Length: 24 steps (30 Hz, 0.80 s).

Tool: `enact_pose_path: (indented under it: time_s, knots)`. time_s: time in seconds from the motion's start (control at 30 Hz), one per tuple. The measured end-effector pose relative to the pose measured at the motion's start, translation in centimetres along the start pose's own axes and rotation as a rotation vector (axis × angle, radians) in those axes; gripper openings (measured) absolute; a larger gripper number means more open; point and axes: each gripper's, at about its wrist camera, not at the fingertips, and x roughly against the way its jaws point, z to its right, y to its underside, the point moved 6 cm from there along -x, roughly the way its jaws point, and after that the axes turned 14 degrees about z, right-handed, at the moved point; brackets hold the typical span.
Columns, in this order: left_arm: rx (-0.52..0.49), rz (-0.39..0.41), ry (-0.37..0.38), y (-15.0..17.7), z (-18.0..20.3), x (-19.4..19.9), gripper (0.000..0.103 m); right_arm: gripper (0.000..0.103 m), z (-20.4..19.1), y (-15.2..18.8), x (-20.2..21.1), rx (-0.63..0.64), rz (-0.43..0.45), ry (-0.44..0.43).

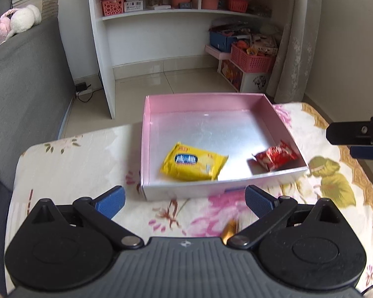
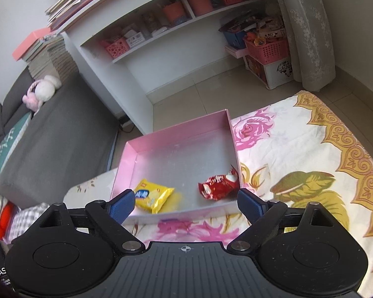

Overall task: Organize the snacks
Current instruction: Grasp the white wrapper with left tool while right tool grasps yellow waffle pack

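A shallow pink box [image 1: 146, 129] [image 2: 126, 159] with a silvery floor stands on a floral tablecloth. Inside it lie a yellow snack pack [image 1: 194, 162] [image 2: 153, 195] near the front left and a crumpled red snack pack [image 1: 276, 157] [image 2: 217, 186] at the front right. My left gripper [image 1: 185, 202] hangs open in front of the box's near wall, nothing between its blue pads. My right gripper [image 2: 186, 206] is open too, over the near wall, holding nothing; its tip [image 1: 355, 136] shows at the right edge of the left wrist view. A small golden wrapped item [image 1: 230, 229] lies blurred on the cloth below the left gripper.
The floral tablecloth [image 1: 69, 164] [image 2: 298, 149] spreads left and right of the box. A grey sofa [image 1: 24, 87] stands to the left. Beyond the table are a white shelf unit [image 1: 146, 17] and pink baskets [image 1: 251, 57] on the tiled floor.
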Motion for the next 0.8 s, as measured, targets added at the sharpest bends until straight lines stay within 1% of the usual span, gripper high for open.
enact_pose_path:
  time_s: [0.13, 0.4, 0.57, 0.8]
  knots:
    - [-0.009, -0.012, 0.008, 1.4, -0.1, 1.7, 0.103, 0.093, -0.6, 1.1, 1.7, 0.037, -0.019, -0.001]
    - [0.001, -0.022, 0.019, 4.1, -1.0, 4.4, 0.103, 0.094, -2.0, 3.6, 4.1, 0.098, -0.029, -0.018]
    - [0.019, -0.004, 0.019, 6.0, -1.9, 5.8, 0.103, 0.097, -2.6, 5.7, 4.9, 0.128, -0.026, -0.042]
    - [0.006, -0.015, 0.074, 8.4, -2.1, 6.8, 0.103, 0.097, -2.6, 8.8, 5.1, 0.203, -0.022, -0.046]
